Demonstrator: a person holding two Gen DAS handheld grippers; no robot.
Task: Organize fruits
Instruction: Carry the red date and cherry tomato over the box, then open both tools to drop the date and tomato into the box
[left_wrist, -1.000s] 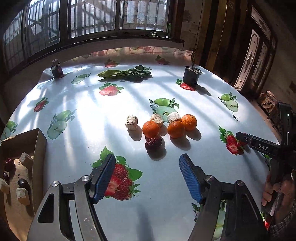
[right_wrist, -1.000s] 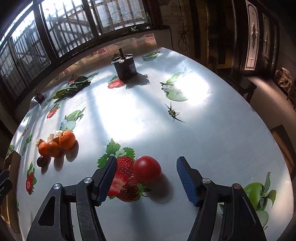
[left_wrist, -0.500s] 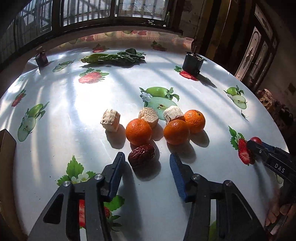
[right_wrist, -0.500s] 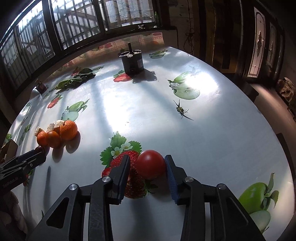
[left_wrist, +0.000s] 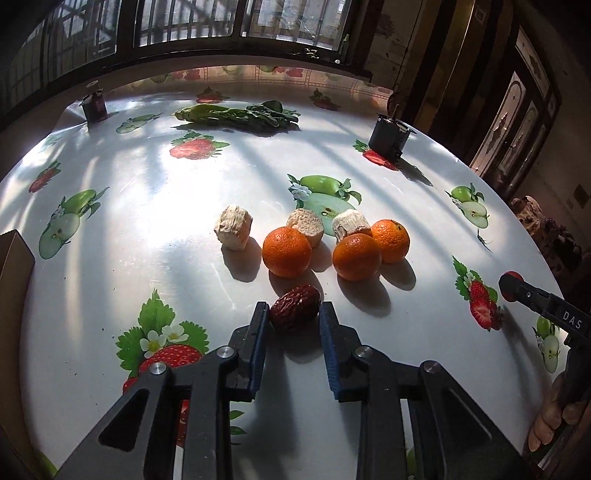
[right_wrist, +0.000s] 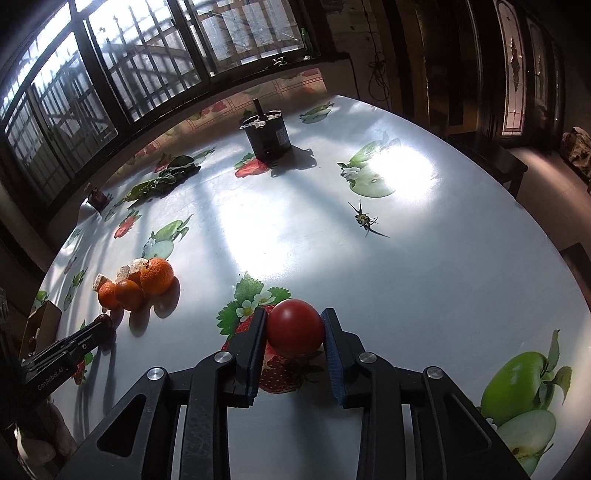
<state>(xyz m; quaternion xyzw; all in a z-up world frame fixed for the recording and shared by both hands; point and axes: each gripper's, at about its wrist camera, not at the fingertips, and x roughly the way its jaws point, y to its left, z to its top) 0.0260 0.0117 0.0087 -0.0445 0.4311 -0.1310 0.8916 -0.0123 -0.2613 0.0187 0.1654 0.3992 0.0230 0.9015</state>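
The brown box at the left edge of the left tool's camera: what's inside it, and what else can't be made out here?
- Brown box: cut off by the left edge of the left wrist view; contents unseen.
- Red tomato: the right tool covers its sides.
- Wrinkled date: its underside is hidden between the left tool's pads.
- Small dark jar: too small to identify.

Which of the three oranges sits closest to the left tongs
The leftmost orange, right behind the date the left tongs are gripping; the other two sit farther right.
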